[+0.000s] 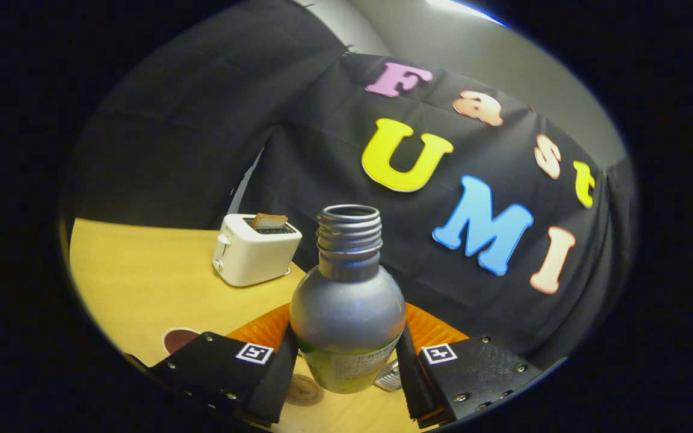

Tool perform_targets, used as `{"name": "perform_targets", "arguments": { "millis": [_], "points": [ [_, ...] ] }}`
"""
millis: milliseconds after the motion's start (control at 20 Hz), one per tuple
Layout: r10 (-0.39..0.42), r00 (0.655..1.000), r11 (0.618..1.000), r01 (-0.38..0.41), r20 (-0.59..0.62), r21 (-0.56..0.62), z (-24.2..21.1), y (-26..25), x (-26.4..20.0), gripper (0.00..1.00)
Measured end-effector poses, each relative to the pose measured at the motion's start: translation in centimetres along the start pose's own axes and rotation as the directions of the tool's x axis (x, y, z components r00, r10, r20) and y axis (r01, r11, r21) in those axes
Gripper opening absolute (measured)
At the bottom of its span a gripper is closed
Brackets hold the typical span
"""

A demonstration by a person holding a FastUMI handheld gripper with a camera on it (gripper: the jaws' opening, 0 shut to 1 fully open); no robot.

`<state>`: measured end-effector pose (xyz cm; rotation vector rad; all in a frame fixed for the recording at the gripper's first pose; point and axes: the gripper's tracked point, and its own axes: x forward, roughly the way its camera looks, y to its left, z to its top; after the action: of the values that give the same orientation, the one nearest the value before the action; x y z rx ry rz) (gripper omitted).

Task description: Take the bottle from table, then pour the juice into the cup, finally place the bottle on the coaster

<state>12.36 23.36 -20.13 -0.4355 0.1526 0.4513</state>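
Both fingers [283, 367] of our gripper [346, 373] press the open bottle [346, 313], held upright above the table [142, 288]; we see a toaster [255, 249] beyond.

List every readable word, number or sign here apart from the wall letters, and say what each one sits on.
Bottle, clamped between both fingers: its label band carries small print, too blurred to read.
Gripper: a square black-and-white marker on each finger mount, a pattern with no words.
Toaster: no text visible.
Round coaster under the bottle: a faint design, illegible.
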Motion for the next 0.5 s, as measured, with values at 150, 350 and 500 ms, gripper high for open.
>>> {"name": "perform_targets", "arguments": {
  "millis": [150, 350, 500],
  "points": [
    [0.021, 0.999, 0.961, -0.010, -0.040, 0.276, -1.7, -2.2, 0.5, 0.75],
    [0.022, 0.999, 0.915, -0.007, -0.033, 0.403, -0.7, -5.1, 1.6, 0.75],
    [0.028, 0.999, 0.901, -0.006, -0.042, 0.434, -1.9, -5.2, 1.4, 0.75]
  ]
}}
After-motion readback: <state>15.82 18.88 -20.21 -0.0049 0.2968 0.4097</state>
